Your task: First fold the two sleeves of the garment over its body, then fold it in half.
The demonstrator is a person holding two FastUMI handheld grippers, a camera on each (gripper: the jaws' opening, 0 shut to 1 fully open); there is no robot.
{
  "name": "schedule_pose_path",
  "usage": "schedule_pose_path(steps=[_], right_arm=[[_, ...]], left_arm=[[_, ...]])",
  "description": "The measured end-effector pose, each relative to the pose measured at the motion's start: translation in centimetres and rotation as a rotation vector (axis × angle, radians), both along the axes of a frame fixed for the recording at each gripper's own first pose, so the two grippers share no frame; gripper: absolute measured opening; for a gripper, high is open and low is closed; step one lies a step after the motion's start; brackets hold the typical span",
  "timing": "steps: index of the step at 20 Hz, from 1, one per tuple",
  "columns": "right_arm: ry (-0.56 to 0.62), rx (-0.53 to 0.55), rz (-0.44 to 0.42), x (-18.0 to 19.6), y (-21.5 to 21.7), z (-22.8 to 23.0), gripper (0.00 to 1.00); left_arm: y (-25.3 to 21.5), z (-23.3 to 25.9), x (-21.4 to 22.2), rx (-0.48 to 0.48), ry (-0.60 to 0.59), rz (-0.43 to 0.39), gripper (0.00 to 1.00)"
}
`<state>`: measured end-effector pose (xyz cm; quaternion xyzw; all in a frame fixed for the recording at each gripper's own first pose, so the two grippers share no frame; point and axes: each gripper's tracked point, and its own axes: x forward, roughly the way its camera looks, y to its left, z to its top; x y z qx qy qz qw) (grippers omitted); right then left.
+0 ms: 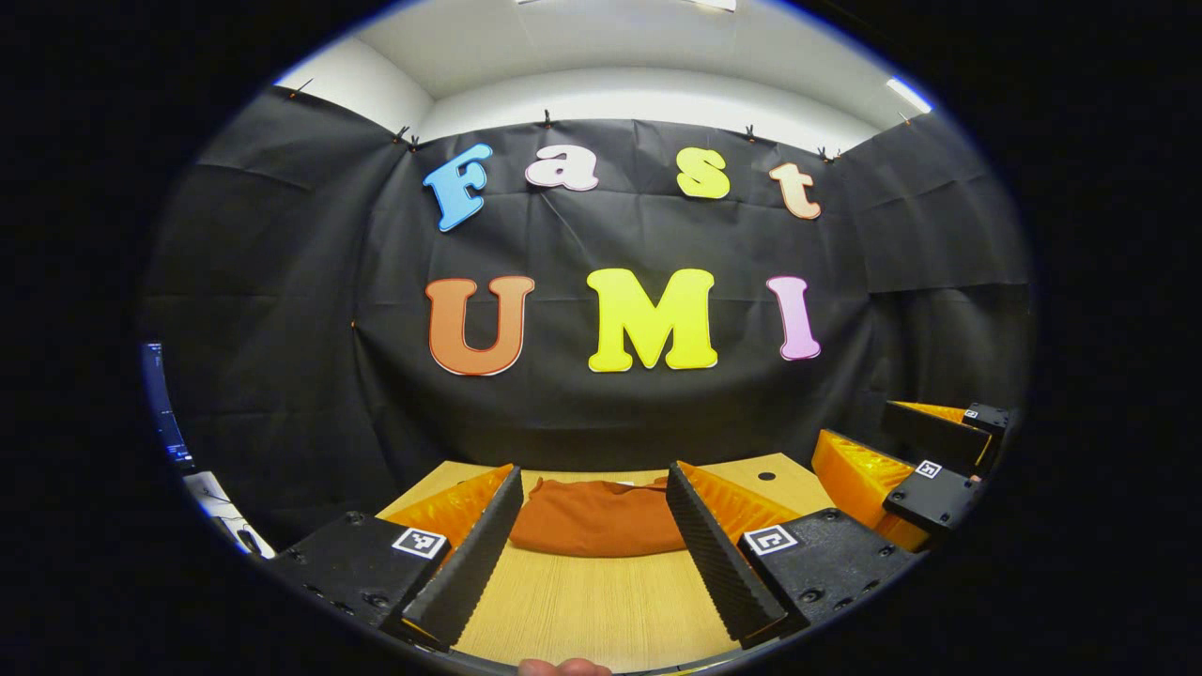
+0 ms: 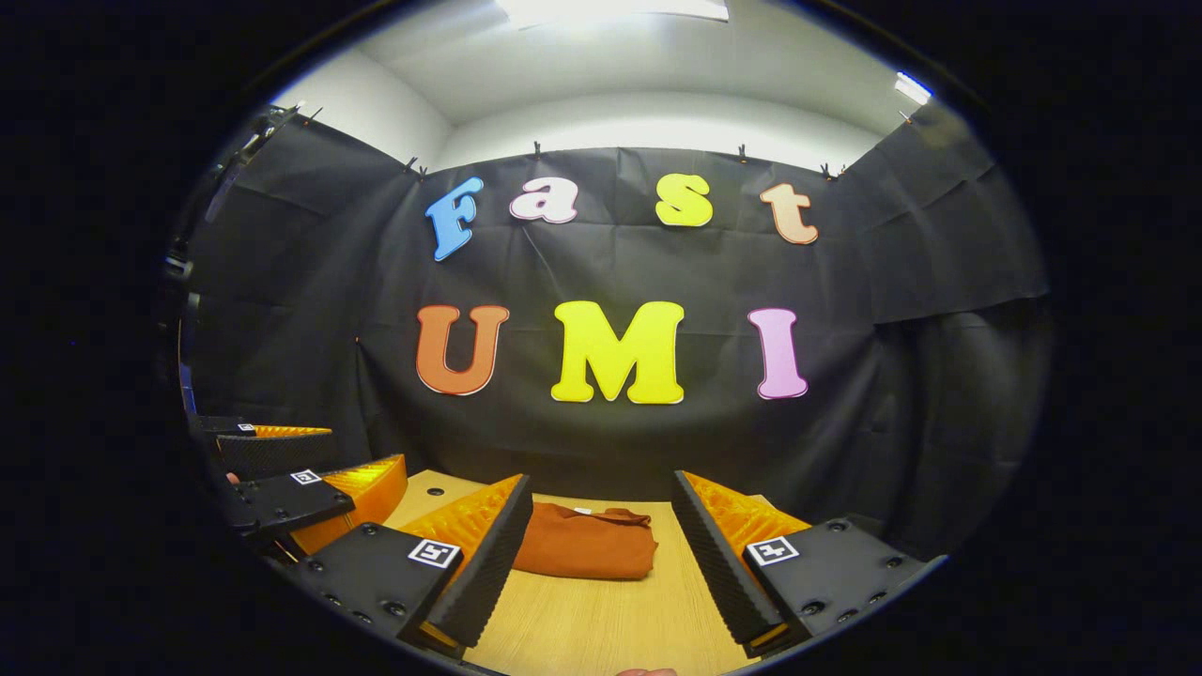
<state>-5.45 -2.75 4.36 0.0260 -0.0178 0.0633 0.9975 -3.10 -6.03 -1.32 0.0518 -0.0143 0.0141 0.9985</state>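
Note:
A rust-orange garment (image 1: 597, 516) lies folded into a compact bundle on the wooden table (image 1: 601, 610), near its far edge. In the left gripper view my left gripper (image 1: 593, 540) stands open in front of the bundle, nothing between its fingers, and the right gripper (image 1: 925, 460) shows at the right, its state unclear from here. In the right gripper view the same garment (image 2: 587, 543) lies ahead, slightly left, and my right gripper (image 2: 601, 554) is open and apart from it. The left gripper (image 2: 282, 488) shows at the left edge.
The black cloth wall hangs right behind the table's far edge. A small round hole (image 1: 766, 476) marks the tabletop at the back right. A fingertip (image 1: 563, 668) shows at the bottom. A screen (image 1: 164, 413) stands at the far left.

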Motion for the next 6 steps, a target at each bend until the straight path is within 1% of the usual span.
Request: schedule_pose_path(steps=[1, 5, 6], right_arm=[[-0.003, -0.001, -0.004, 0.12, -0.18, -0.01, 0.95], [-0.005, 0.027, -0.028, 0.22, -0.50, 0.23, 0.93], [-0.002, 0.027, -0.034, 0.52, -0.69, -0.06, 0.94]], left_arm=[[-0.11, 0.11, 0.15, 0.005, -0.002, 0.000, 0.99], [-0.37, 0.39, 0.52, -0.009, -0.018, -0.008, 0.99], [-0.60, 0.25, 0.72, -0.009, -0.015, -0.011, 0.94]])
